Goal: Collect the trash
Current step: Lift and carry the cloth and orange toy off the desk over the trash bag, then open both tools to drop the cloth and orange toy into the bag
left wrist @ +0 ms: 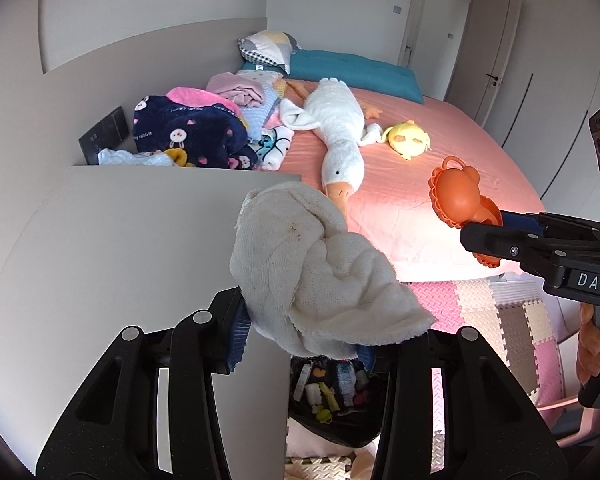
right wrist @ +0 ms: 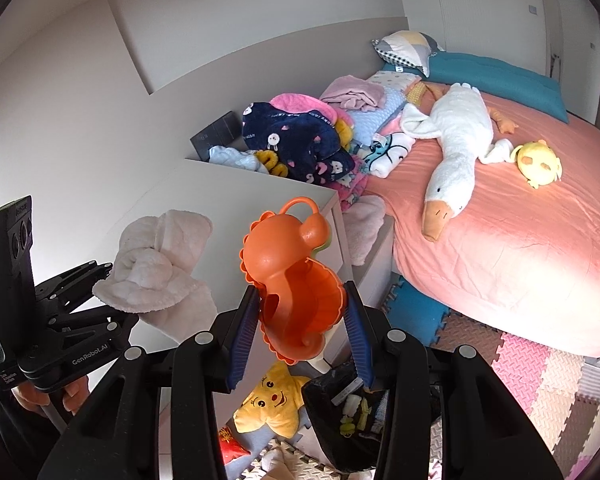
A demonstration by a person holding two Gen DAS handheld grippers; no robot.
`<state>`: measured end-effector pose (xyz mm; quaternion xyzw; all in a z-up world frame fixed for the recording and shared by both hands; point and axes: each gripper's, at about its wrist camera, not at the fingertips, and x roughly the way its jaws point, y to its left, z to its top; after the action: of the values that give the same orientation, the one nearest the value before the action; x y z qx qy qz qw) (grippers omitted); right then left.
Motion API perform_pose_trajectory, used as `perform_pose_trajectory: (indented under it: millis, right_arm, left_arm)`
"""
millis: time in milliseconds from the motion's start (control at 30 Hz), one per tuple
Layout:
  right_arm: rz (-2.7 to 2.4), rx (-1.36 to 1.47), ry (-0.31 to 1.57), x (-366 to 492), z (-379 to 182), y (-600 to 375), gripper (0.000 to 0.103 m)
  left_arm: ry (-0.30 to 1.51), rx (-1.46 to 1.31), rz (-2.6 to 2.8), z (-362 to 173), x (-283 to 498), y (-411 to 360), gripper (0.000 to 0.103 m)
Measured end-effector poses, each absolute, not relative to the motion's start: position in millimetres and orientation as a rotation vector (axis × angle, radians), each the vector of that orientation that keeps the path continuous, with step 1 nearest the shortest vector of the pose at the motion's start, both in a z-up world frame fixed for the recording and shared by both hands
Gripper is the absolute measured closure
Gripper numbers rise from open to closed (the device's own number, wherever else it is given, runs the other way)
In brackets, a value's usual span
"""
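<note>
My left gripper [left wrist: 300,334] is shut on a dirty white rag [left wrist: 316,272] and holds it in the air above a black trash bag [left wrist: 336,408] on the floor. The rag [right wrist: 156,264] and left gripper [right wrist: 100,276] also show in the right wrist view. My right gripper [right wrist: 302,320] is shut on an orange plastic bear-shaped toy mould [right wrist: 296,276], held above the same trash bag [right wrist: 348,412], which holds small scraps. The mould [left wrist: 460,196] and right gripper [left wrist: 484,236] show at the right of the left wrist view.
A grey bedside cabinet [left wrist: 140,240] stands at left. The pink bed [left wrist: 440,160] carries a white goose plush [left wrist: 340,132], a yellow duck plush [left wrist: 408,140] and a heap of clothes [left wrist: 196,132]. Foam mats [right wrist: 540,372], a yellow star plush [right wrist: 272,404] and a red wrapper [right wrist: 230,446] lie on the floor.
</note>
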<state>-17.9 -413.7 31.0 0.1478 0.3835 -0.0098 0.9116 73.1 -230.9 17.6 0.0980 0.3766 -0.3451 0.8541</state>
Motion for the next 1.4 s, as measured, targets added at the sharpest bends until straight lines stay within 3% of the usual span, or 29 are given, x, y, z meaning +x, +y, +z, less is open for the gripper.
perform_pose_trajectory:
  millis: [1200,1300,1333,1367,1400]
  right_arm:
    - [-0.194,0.425,0.854,-96.0,4.1,-480.8,0.059]
    - [-0.193,0.431,0.897,-89.8,0.3,-483.2,0.056]
    - [-0.205,0.433,0.903,-88.9,0.0,-485.0,0.046]
    - [-0.211,0.435,0.898,-89.9,1.1,-485.4,0.043]
    - [-0.213,0.434,0.891,-90.8,2.5,-486.1,0.043]
  left_arm:
    - [0.850,0.329,-0.921,-7.2,19.1,-305.9,0.059]
    - [0.884,0.375,-0.893,-14.4,24.9,-310.9,0.040]
    - [0.879,0.394,-0.858,-15.5,26.7,-311.6,0.023]
    - [0.864,0.408,-0.828,-15.2,28.2,-311.3,0.013]
    - [0.852,0.414,-0.812,-13.8,29.4,-310.3,0.011]
